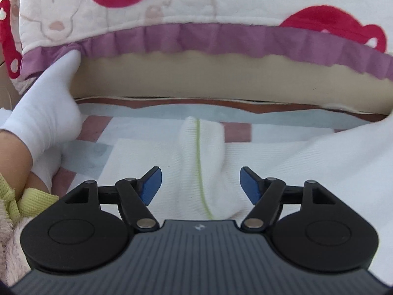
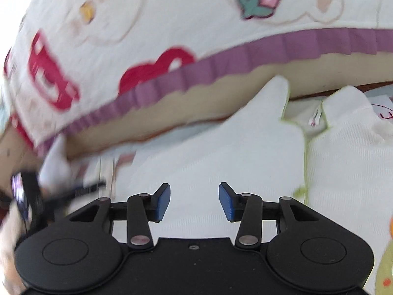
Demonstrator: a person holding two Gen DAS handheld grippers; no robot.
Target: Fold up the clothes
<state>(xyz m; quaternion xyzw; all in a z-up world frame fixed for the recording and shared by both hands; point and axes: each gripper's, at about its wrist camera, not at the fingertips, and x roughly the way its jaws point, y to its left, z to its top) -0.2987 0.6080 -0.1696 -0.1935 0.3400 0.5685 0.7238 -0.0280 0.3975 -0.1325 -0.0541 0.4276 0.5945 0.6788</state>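
- Nearest, the left tongs (image 1: 201, 184) stand wide and empty over the white garment (image 1: 196, 172), astride its green seam (image 1: 199, 162), probably lining up a grasp.
- The right tongs (image 2: 194, 201) are also wide, holding nothing, above the garment's body.
- The garment lies spread on the checked sheet (image 1: 93, 127), ready for folding.
- Beyond the garment hangs a quilt (image 1: 172, 12) with purple frill.
- Only the right view shows the collar (image 2: 316, 113); only the left shows a white-socked foot (image 1: 46, 108).
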